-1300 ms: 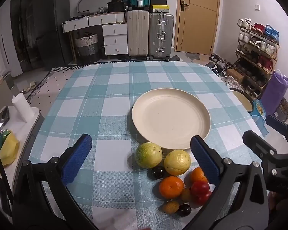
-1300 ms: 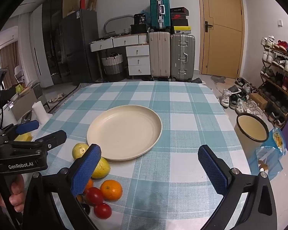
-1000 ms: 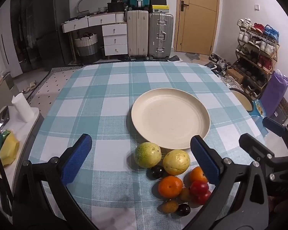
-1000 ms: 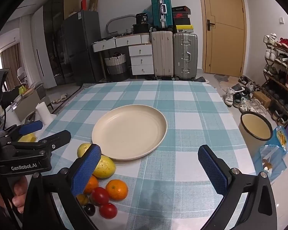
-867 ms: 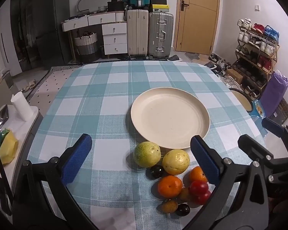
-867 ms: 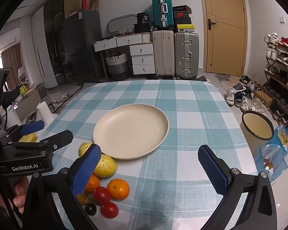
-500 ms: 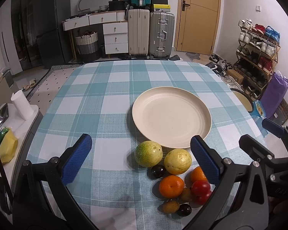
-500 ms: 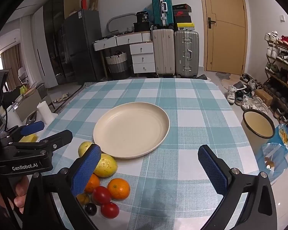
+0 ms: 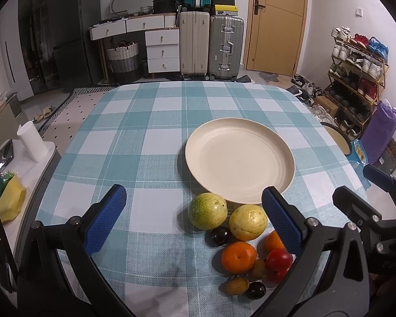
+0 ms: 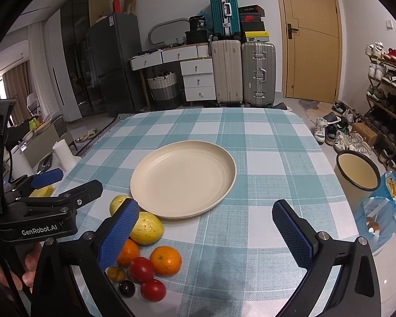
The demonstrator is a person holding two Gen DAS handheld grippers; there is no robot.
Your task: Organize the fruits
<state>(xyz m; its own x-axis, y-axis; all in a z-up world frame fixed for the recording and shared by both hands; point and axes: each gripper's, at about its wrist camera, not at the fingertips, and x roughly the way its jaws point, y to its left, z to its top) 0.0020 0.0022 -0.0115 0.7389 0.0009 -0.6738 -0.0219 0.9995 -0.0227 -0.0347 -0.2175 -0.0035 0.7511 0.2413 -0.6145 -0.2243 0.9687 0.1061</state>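
An empty cream plate (image 9: 239,158) (image 10: 183,177) lies on the teal checked tablecloth. Just in front of it is a cluster of fruit: a green round fruit (image 9: 207,210), a yellow one (image 9: 247,222) (image 10: 146,228), two oranges (image 9: 239,257) (image 10: 165,260), red tomatoes (image 9: 279,259) (image 10: 153,289), dark plums (image 9: 220,235) and small yellowish fruits (image 9: 237,285). My left gripper (image 9: 195,220) is open above the near table edge, with the fruit between and beyond its right finger. My right gripper (image 10: 206,231) is open too, the fruit at its left finger. Neither holds anything.
The left gripper's body (image 10: 39,211) and a hand show at the left of the right wrist view. A paper roll (image 9: 31,142) stands on a side counter left of the table. An enamel pot (image 10: 357,174) and a shoe rack (image 10: 388,95) are to the right, suitcases (image 10: 241,71) behind.
Both grippers have drifted slightly; the plate and fruit sit a little further right in each view. Nothing was taken hold of or moved on the table.
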